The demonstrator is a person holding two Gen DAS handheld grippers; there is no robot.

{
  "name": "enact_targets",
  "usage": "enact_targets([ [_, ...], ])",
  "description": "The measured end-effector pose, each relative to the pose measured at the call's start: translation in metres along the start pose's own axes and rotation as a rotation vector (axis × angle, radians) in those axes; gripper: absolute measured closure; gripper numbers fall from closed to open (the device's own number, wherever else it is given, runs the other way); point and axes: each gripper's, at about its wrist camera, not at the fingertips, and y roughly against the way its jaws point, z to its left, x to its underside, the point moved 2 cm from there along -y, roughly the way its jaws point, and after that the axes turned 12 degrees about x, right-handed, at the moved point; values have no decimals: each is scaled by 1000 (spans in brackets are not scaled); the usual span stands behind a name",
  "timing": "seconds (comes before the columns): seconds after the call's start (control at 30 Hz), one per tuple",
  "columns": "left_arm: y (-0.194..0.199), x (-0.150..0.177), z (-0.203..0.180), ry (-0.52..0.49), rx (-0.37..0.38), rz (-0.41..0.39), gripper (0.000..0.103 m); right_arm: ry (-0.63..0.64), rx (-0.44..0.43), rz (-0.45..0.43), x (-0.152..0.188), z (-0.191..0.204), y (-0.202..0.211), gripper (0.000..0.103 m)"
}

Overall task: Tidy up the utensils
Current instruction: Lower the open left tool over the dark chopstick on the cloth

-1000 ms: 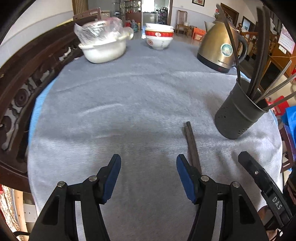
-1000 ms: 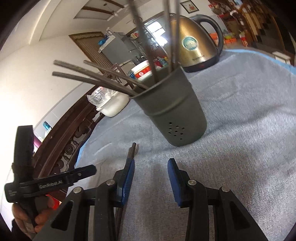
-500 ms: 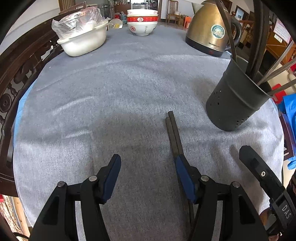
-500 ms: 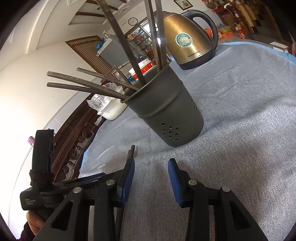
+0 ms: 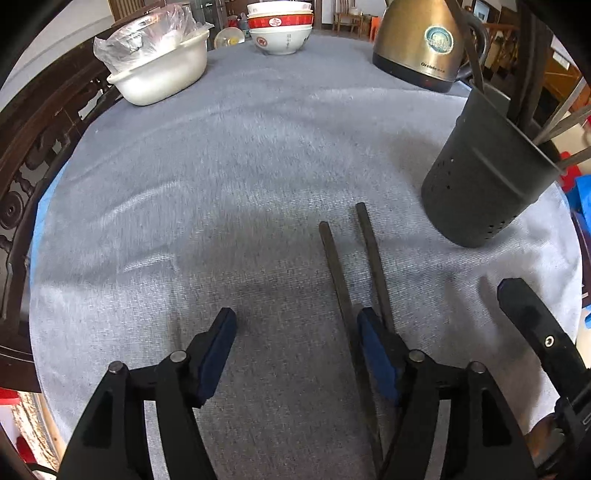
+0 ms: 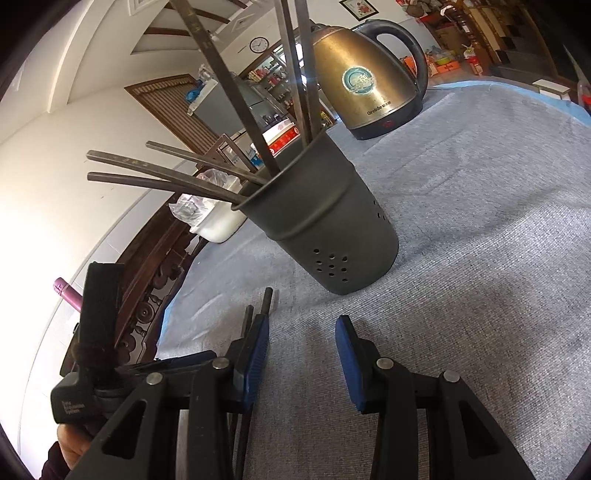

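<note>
Two dark chopsticks [image 5: 369,251] lie side by side on the grey tablecloth, pointing away from me; in the left wrist view they run under my left gripper's right finger. My left gripper [image 5: 295,332] is open and empty just above them. A dark perforated utensil holder [image 5: 484,184] with several chopsticks in it stands to the right. In the right wrist view the holder [image 6: 325,229] is straight ahead, and the chopstick tips [image 6: 266,299] show beside the left finger. My right gripper [image 6: 301,343] is open and empty above the cloth.
A brass electric kettle [image 5: 424,44] stands at the far right. Stacked red-and-white bowls [image 5: 280,26] and a white basin with a plastic bag [image 5: 162,70] stand at the far side. A dark carved wooden chair back [image 5: 26,147] borders the table's left edge.
My left gripper has moved forward and lower over the table, so the chopsticks and holder look closer. The two chopsticks now lie a little apart. The right gripper has drawn nearer the holder.
</note>
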Motion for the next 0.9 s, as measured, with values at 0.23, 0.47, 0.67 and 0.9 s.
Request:
enact_targets([
  [0.23, 3, 1, 6, 14, 29, -3, 43, -4, 0, 2, 0, -1, -1, 62],
  [0.47, 4, -1, 5, -4, 87, -12, 90, -11, 3, 7, 0, -2, -1, 62],
  [0.67, 4, -2, 13, -19, 132, -9, 92, -17, 9, 11, -1, -3, -2, 62],
  [0.9, 5, -5, 31, -70, 197, 48, 92, -23, 14, 15, 0, -3, -3, 62],
])
